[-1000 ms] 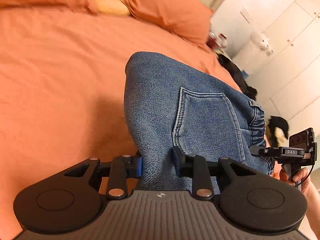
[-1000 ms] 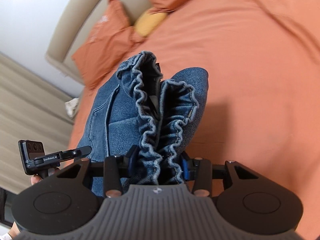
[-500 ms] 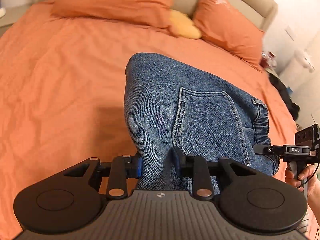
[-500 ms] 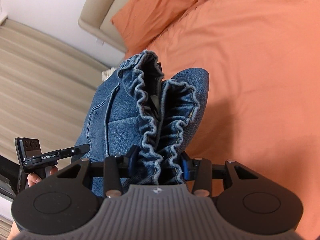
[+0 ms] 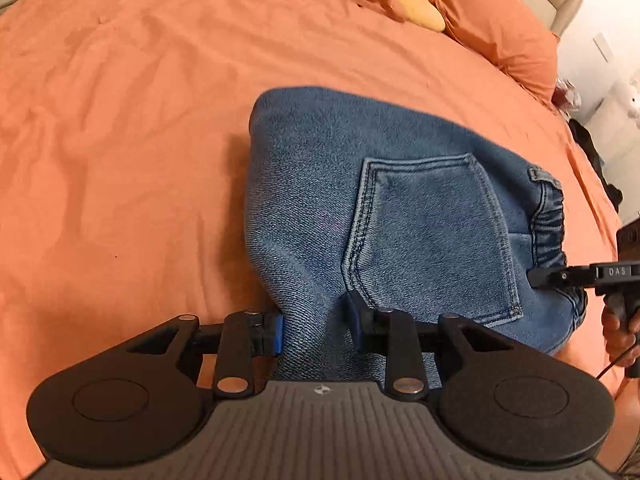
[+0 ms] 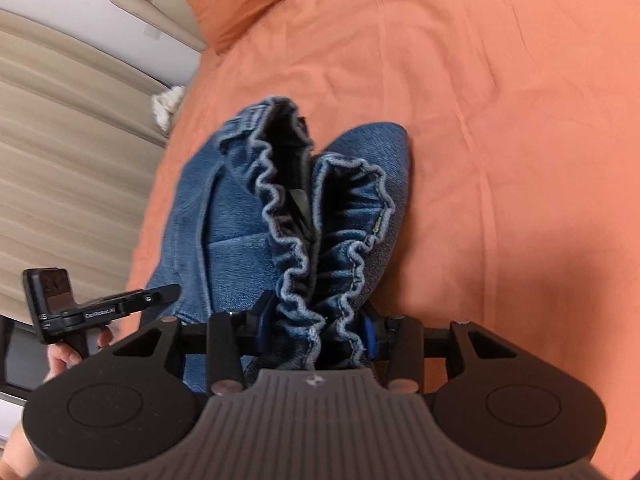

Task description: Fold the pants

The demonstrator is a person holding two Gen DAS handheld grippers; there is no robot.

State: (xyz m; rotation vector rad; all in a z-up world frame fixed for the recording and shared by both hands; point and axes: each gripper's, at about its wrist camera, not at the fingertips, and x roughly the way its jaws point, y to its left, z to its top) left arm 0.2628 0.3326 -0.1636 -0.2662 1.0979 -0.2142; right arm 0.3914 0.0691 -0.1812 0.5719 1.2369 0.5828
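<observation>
Left wrist view: orange bedspread (image 5: 120, 140) fills the field from 9 to 12 o'clock, with pillows (image 5: 496, 32) at 1 o'clock. The left gripper (image 5: 316, 330) at 6 o'clock clamps a fold of the blue denim pants (image 5: 360, 184); its jaws have just been easing wider, fabric between them. The back pocket (image 5: 428, 236) faces up at 3 o'clock.

Right wrist view: the right gripper (image 6: 314, 330) grasps the bunched elastic waistband (image 6: 320, 216), jaws clenched on it, the pants at centre over the bed.
</observation>
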